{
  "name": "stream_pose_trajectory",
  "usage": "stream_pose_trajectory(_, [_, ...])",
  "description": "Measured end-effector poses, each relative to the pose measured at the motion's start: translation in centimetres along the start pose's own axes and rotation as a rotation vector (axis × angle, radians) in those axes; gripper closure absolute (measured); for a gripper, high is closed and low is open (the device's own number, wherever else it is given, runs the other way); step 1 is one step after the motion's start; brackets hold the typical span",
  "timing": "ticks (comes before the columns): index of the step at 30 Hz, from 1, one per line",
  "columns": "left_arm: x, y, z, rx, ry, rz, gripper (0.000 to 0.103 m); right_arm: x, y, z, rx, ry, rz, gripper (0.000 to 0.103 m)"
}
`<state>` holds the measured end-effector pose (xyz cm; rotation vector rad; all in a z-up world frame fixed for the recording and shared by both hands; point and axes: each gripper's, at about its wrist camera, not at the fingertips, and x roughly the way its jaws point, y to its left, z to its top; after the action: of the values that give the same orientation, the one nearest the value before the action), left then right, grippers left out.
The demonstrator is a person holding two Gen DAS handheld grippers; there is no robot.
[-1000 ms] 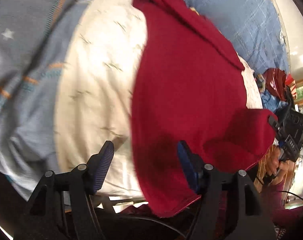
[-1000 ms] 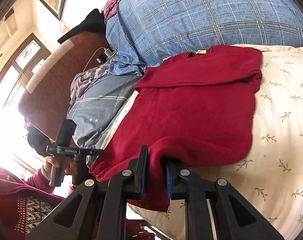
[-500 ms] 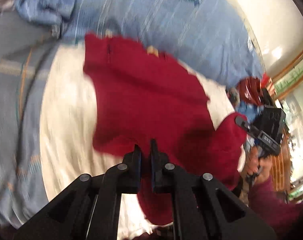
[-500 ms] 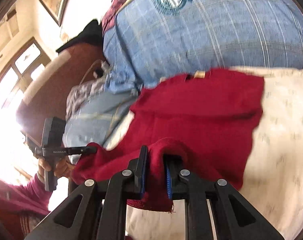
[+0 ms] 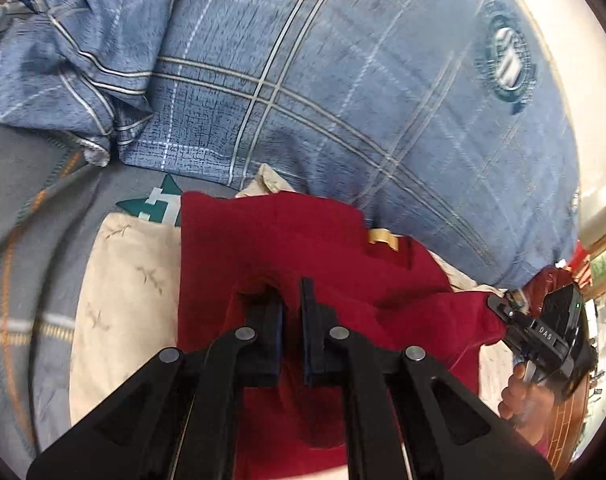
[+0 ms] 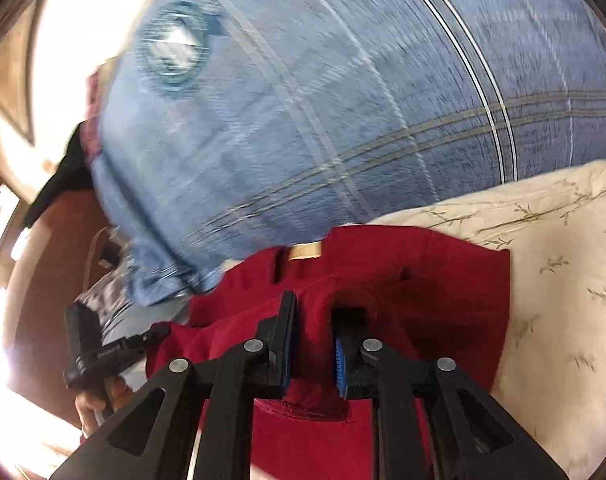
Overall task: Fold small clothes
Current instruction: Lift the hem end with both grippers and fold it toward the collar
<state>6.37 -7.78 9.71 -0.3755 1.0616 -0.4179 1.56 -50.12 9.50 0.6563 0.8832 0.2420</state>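
A fold of the red garment (image 5: 263, 248) is pinched by the left gripper (image 5: 291, 300); the right gripper (image 6: 311, 320), at three o'clock, is being opened, cloth between its jaws.

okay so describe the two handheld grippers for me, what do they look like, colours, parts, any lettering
Both are matte black plastic with angular arms that have triangular cut-outs and round silver pivot pins. The left gripper and right gripper carry ribbed blue pads inside their fingers. Seen from the left wrist, the right one's boxy black body bears small white lettering, too blurred to read.
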Motion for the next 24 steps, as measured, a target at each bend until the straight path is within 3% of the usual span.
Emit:
stream_pose_trajectory(2, [0.5, 0.2, 0.5, 0.004, 0.018, -0.025, 0.092, -0.6, -0.8, 0.9, 0.023, -0.032, -0.003, 0.051])
stream_pose_trajectory(4, [0.1, 0.5, 0.8, -0.006, 0.025, -0.073, 0.075, -2.6, -1.6, 1.5, 0.042, -0.101, 0.03, 0.05])
stream_pose_trajectory(6, [-0.8, 0.6, 0.8, -0.002, -0.001, -0.088, 0.043, -4.3, -1.9, 1.6, 0.039, -0.119, 0.035, 0.05])
stream_pose_trajectory(8, [-2.5, 0.4, 0.7, 0.015, -0.076, -0.067, 0.029, -5.1, -1.0, 0.7, -0.039, -0.103, 0.016, 0.05])
stream_pose_trajectory(13, [-2.8, -0.1, 0.6, 0.045, -0.101, -0.068, 0.027, -2.9, 1.6, -1.4, -0.165, -0.02, 0.01, 0.055])
stream_pose_trajectory(17, [0.3, -1.0, 0.5, 0.067, -0.042, 0.02, 0.027, 1.0, 2.0, -0.1, -0.158, -0.004, -0.059, 0.055])
stream_pose_trajectory(21, [3.9, -0.6, 0.5, 0.089, -0.006, 0.165, 0.027, 5.6, -0.6, 2.4, -0.112, -0.002, -0.272, 0.054])
stream_pose_trajectory(24, [5.8, 0.5, 0.6, 0.073, 0.025, 0.21, 0.027, 7.2, -2.5, 2.6, -0.064, 0.016, -0.286, 0.056])
